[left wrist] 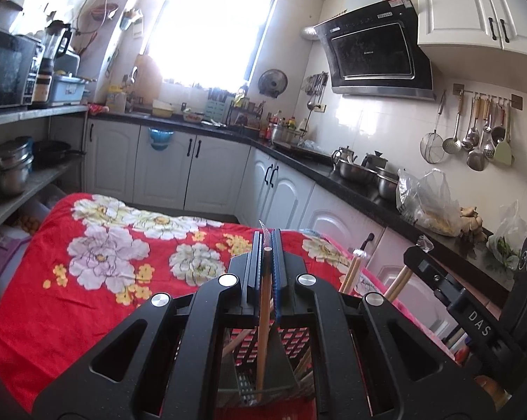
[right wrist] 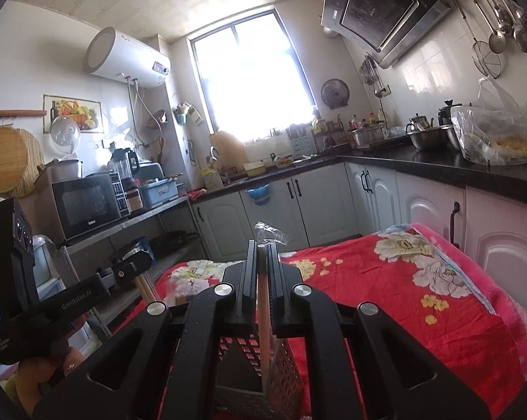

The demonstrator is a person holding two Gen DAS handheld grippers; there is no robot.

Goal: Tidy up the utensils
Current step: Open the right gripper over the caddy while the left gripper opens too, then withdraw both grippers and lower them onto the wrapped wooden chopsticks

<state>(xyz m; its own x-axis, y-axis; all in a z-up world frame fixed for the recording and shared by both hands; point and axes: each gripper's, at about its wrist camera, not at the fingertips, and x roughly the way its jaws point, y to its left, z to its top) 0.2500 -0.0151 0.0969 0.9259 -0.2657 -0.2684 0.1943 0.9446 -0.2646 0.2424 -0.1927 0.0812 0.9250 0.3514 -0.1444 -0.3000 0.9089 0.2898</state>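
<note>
My left gripper (left wrist: 267, 241) is shut on a wooden chopstick (left wrist: 263, 315) with clear plastic wrap at its top end. The stick hangs down into a perforated metal utensil holder (left wrist: 244, 385) below the fingers. My right gripper (right wrist: 262, 248) is shut on another wooden chopstick (right wrist: 263, 322), also wrapped at the top, with its lower end inside the same holder (right wrist: 284, 374). The right gripper (left wrist: 417, 259) shows in the left wrist view with chopsticks (left wrist: 351, 273) beside it. The left gripper (right wrist: 130, 262) shows at the left of the right wrist view.
The holder stands on a table covered with a red floral cloth (left wrist: 105, 245). White cabinets and a black counter (right wrist: 438, 168) with pots and plastic bags run along the right. Shelves with a microwave (right wrist: 84, 203) stand on the left. Ladles hang on the wall (left wrist: 480, 133).
</note>
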